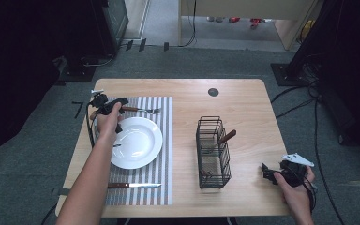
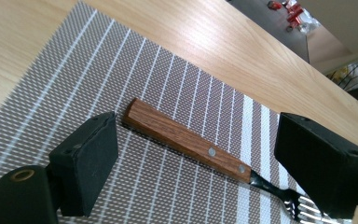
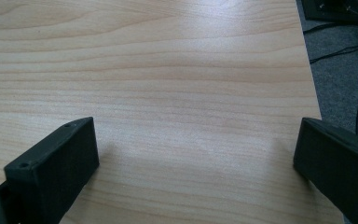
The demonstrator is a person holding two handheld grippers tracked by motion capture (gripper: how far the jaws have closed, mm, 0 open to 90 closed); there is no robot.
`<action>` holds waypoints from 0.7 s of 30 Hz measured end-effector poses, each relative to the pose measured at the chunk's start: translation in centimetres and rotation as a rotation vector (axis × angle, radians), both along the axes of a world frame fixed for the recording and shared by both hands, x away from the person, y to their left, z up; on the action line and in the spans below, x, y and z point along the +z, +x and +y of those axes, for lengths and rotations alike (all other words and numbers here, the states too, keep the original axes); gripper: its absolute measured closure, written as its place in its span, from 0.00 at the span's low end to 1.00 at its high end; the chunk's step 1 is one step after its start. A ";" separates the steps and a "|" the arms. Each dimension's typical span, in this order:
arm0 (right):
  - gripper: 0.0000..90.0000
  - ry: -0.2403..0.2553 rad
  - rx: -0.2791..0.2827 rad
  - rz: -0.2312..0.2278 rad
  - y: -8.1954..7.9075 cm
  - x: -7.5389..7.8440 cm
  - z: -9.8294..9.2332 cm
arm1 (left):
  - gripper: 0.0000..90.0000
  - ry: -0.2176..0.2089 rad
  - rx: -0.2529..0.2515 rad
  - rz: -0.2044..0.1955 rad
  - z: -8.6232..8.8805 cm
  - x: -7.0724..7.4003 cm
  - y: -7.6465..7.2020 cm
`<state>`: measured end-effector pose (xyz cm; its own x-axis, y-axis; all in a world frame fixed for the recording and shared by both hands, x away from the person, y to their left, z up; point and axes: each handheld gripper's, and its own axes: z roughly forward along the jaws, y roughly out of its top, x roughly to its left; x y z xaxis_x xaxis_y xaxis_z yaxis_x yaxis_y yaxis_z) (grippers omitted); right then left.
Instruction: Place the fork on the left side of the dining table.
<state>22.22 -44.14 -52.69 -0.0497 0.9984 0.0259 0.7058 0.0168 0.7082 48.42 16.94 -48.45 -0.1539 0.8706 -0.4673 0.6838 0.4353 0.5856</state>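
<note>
Wooden table (image 1: 187, 98) on grey carpet floor (image 1: 42, 131), dark room, cables (image 1: 318, 131) at right | striped mat (image 2: 74, 70) with white plate (image 1: 138, 143), knife (image 1: 133, 185), fork (image 2: 191, 144) | wire basket (image 1: 213, 152) mid table | left gripper (image 2: 196, 158) wide open around fork handle, not pinching | right gripper (image 3: 196, 163) wide open, empty, over bare wood

Light fell from above onto the tabletop (image 1: 243, 98), which was evenly bright in the high view, while the surrounding room at far left and right sank into near black. The white plate (image 1: 138, 143) was nearly blown out. In the left gripper view a pale glare streaked the wood beyond the striped mat (image 2: 74, 79), and the far background was soft. In the right gripper view soft shadows pooled between the dark jaws.
</note>
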 end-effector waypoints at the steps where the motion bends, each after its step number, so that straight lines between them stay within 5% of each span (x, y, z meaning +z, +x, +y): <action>1: 0.00 0.000 0.000 0.000 0.0 0.0 0.0 | 0.16 0.000 0.000 0.000 0.0 0.0 0.0; 8: 0.00 0.000 -0.001 0.000 0.0 0.0 0.0 | 0.16 -0.029 -0.089 0.001 0.9 1.1 -1.4; 13: 0.00 0.000 -0.001 0.000 0.0 0.0 0.0 | 0.16 -0.079 -0.121 -0.054 1.4 1.6 -2.4; 21: 0.00 0.000 -0.001 0.000 0.0 0.0 0.0 | 0.16 -0.044 -0.123 -0.121 1.8 2.6 -4.0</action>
